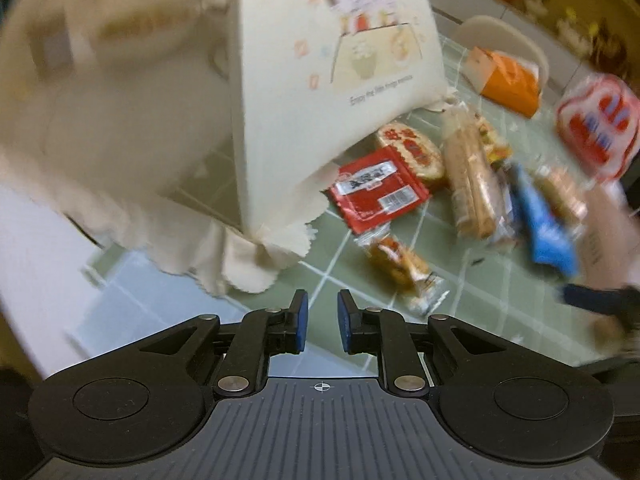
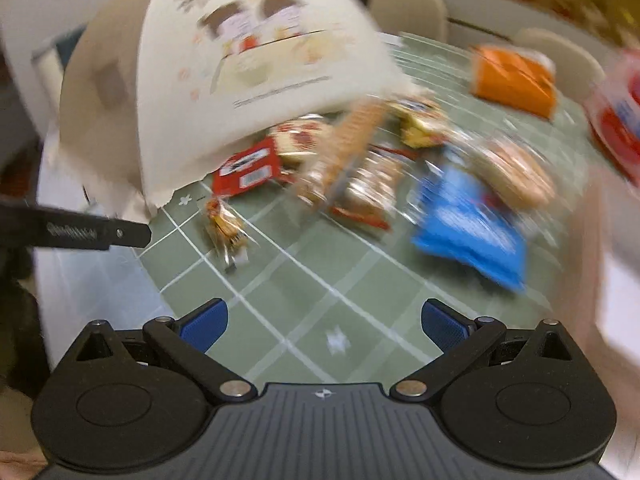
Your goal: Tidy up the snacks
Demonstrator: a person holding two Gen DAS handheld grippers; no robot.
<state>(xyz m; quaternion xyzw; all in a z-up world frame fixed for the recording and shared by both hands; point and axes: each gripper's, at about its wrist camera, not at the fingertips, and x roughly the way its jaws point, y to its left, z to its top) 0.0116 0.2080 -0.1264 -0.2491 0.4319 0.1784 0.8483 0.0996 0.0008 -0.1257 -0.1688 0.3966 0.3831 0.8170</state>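
Left wrist view: left gripper (image 1: 322, 320) is hovering over the green grid-lined table (image 1: 360, 292), jaws nearly closed with a narrow gap, nothing between the blue pads (image 1: 301, 322). A cream fabric storage box (image 1: 332, 60) with a cartoon print is standing upright at the table's left part, a frilled cloth (image 1: 248, 256) hanging at its base. Snacks are lying in a loose pile just right of the box: a red flat packet (image 1: 376, 190) touching the box's lower corner, a small clear-wrapped snack (image 1: 404, 272) nearest the gripper, a long biscuit pack (image 1: 468, 184), a blue packet (image 1: 548, 224). An orange carton (image 1: 508, 80) is sitting well apart at the far side; a red-and-white bag (image 1: 596, 128) is at the right edge.

Right wrist view, heavily blurred: right gripper (image 2: 324, 324) is hanging over bare table (image 2: 304, 280), jaws spread wide, empty. The box (image 2: 256, 68) is looming at upper left, the red packet (image 2: 248, 168) at its foot, the small wrapped snack (image 2: 226, 228) nearer, the blue packet (image 2: 468, 228) to the right, the orange carton (image 2: 516, 80) far behind. A black finger of the other gripper (image 2: 100, 232) is poking in from the left edge.
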